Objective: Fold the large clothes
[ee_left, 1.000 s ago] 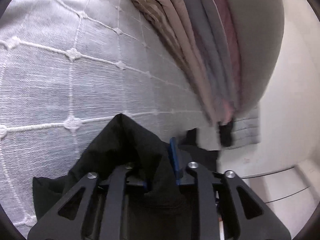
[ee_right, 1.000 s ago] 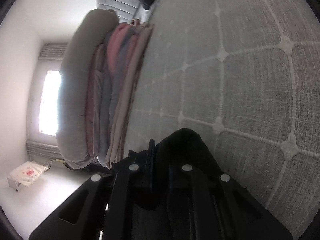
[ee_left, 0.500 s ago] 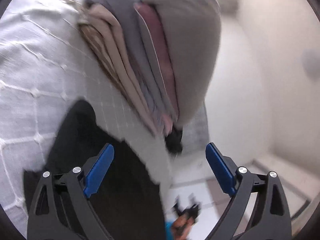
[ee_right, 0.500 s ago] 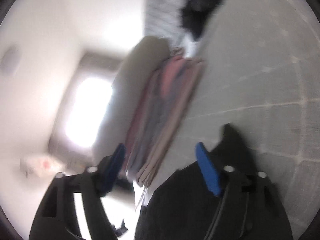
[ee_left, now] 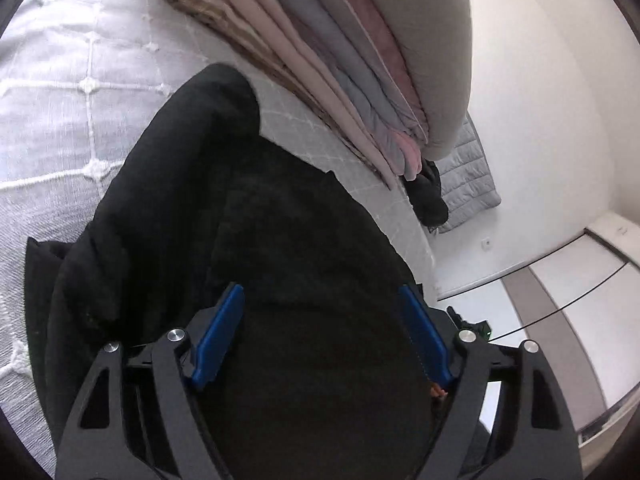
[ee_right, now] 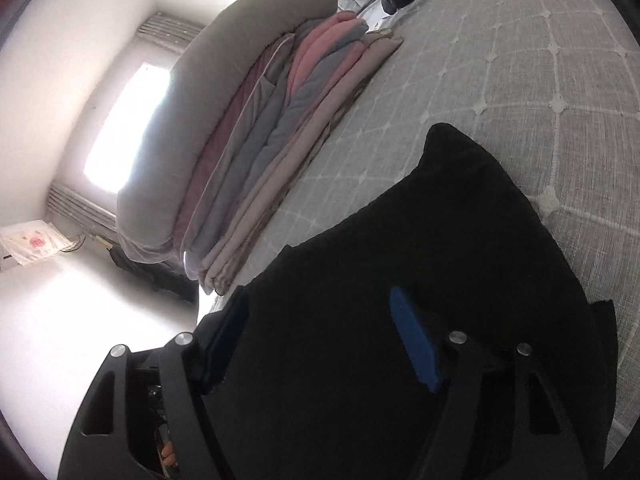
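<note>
Nearby, stacked quilts (ee_left: 340, 68) beside black garment (ee_left: 280, 240), both tongs spread, narrowing, pinching nothing.

I can read no text, label, brand or number anywhere I look; the pinkish marks on the white box (ee_right: 28, 242) by the wall are too blurred.

Black garment (ee_left: 280, 240) matt, soft cloth; bedspread (ee_left: 60, 92) coarse woven, tufted; folded quilts (ee_right: 256, 152) smooth fabric.
</note>
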### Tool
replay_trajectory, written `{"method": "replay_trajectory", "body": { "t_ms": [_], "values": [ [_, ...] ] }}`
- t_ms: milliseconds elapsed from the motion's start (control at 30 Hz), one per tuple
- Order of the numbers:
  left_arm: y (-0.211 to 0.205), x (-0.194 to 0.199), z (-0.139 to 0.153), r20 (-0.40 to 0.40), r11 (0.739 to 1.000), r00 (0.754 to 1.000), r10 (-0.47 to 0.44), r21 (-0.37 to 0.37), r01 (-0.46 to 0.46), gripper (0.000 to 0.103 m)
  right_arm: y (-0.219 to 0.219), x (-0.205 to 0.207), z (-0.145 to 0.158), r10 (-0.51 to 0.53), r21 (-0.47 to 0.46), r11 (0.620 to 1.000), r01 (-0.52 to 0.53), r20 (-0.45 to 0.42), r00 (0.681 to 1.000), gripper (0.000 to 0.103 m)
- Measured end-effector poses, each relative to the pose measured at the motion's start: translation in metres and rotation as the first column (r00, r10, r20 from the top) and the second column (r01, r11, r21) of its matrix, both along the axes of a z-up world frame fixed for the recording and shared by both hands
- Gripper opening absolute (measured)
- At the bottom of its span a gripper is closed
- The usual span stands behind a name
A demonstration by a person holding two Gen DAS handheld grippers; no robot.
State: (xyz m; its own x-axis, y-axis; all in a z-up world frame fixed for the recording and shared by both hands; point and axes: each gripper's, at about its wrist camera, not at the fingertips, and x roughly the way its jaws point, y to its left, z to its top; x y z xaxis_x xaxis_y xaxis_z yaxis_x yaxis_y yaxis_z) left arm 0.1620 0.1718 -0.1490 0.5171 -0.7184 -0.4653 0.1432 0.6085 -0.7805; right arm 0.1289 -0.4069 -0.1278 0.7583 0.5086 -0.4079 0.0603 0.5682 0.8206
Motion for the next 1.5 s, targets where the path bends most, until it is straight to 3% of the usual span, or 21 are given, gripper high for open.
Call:
{"method": "replay_trajectory", "body": {
  "t_ms": [133, 200, 333, 400, 500, 633, 800, 900, 1033, 1200, 1367, 1433, 1500],
  "values": [
    [-0.002, -0.024, 0.03, 0.034, 0.999, 0.999, 0.007, 0.044, -0.009, 0.076, 0.002, -0.022, 0.028, -0.015, 0.057, 0.998, 0.013, 0.034, 0.999, 0.075],
    [0.009, -0.043, 0.049, 0.077, 0.998, 0.997, -0.002, 0.059, -0.003, 0.077, -0.009, -0.047, 0.045, -0.005, 0.047, 0.999, 0.003, 0.058, 0.998, 0.082],
    [0.05, -0.105, 0.068, 0.113, 0.996, 0.99, 0.08, 0.031, -0.084, 0.088, -0.022, -0.131, 0.073, 0.021, -0.086, 0.996, -0.017, 0.053, 0.998, 0.092],
    [0.077, -0.138, 0.061, 0.076, 0.99, 0.988, 0.138, 0.02, -0.14, 0.09, -0.026, -0.166, 0.07, 0.021, -0.166, 0.986, -0.022, -0.008, 1.0, 0.092],
    [0.107, -0.166, 0.039, -0.053, 0.976, 0.975, 0.217, 0.034, -0.216, 0.09, -0.039, -0.212, 0.048, -0.003, -0.221, 0.975, -0.022, -0.112, 0.994, 0.092],
    [0.121, -0.183, 0.008, -0.176, 0.976, 0.962, 0.211, -0.007, -0.216, 0.09, -0.058, -0.249, 0.017, -0.03, -0.139, 0.99, 0.004, -0.189, 0.981, 0.092],
    [0.113, -0.179, -0.021, -0.312, 0.977, 0.931, 0.19, -0.037, -0.211, 0.09, -0.061, -0.262, -0.011, 0.001, 0.086, 0.996, 0.017, -0.205, 0.979, 0.092],
    [0.098, -0.18, -0.021, -0.308, 0.982, 0.94, 0.15, -0.06, -0.177, 0.09, -0.054, -0.257, -0.021, 0.037, 0.158, 0.988, -0.003, -0.214, 0.976, 0.092],
    [0.084, -0.178, -0.013, -0.267, 0.986, 0.951, 0.152, -0.021, -0.164, 0.091, -0.052, -0.248, -0.025, 0.049, 0.197, 0.98, -0.008, -0.203, 0.978, 0.092],
    [0.076, -0.164, -0.023, -0.317, 0.989, 0.937, 0.149, 0.045, -0.142, 0.091, -0.052, -0.229, -0.031, 0.069, 0.336, 0.942, -0.02, -0.133, 0.989, 0.092],
    [0.059, -0.151, -0.022, -0.309, 0.989, 0.94, 0.142, 0.076, -0.125, 0.09, -0.044, -0.215, -0.036, 0.057, 0.304, 0.953, -0.002, -0.174, 0.983, 0.092],
    [0.054, -0.147, -0.02, -0.294, 0.987, 0.945, 0.145, 0.112, -0.117, 0.086, -0.043, -0.212, -0.033, 0.036, 0.285, 0.959, 0.012, -0.163, 0.986, 0.088],
    [0.053, -0.147, -0.02, -0.29, 0.975, 0.942, 0.168, 0.187, -0.116, 0.058, -0.04, -0.206, -0.03, 0.021, 0.205, 0.979, 0.019, -0.192, 0.981, 0.038]
  ]
}}
